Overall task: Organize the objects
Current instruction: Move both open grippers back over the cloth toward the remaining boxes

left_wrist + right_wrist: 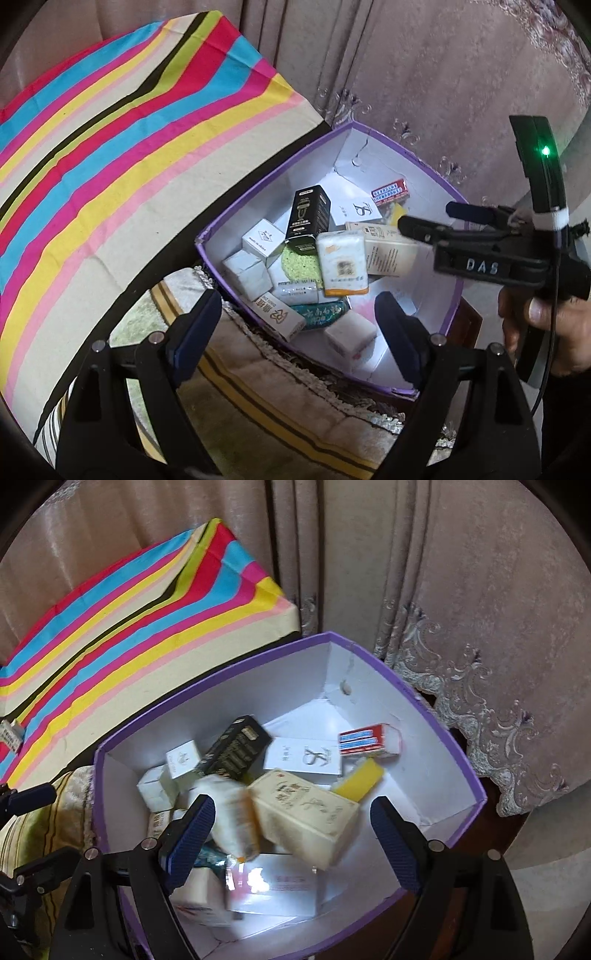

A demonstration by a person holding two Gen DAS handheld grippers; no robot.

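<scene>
A purple-rimmed box [456, 306] [476, 805] with white walls holds several small packages: a black carton [308, 218] [236, 749], a cream carton [384, 251] [306, 816], a tissue pack [341, 264] [232, 812], a red-and-blue box [389, 192] [369, 740] and a yellow sponge [358, 781]. My left gripper [299, 336] [61, 827] hangs open over the box's near left rim, its pads touching nothing. Over the box, my right gripper [295, 838] [426, 216] stands open. The cream carton and tissue pack lie blurred below and between its pads, untouched.
A table under a striped cloth [110, 147] [129, 627] stands left of the box, with a small item [11, 734] at its left edge. Embroidered curtains [461, 627] hang behind. A striped cushion [258, 387] lies under the box. A person's hand [546, 325] holds the right gripper.
</scene>
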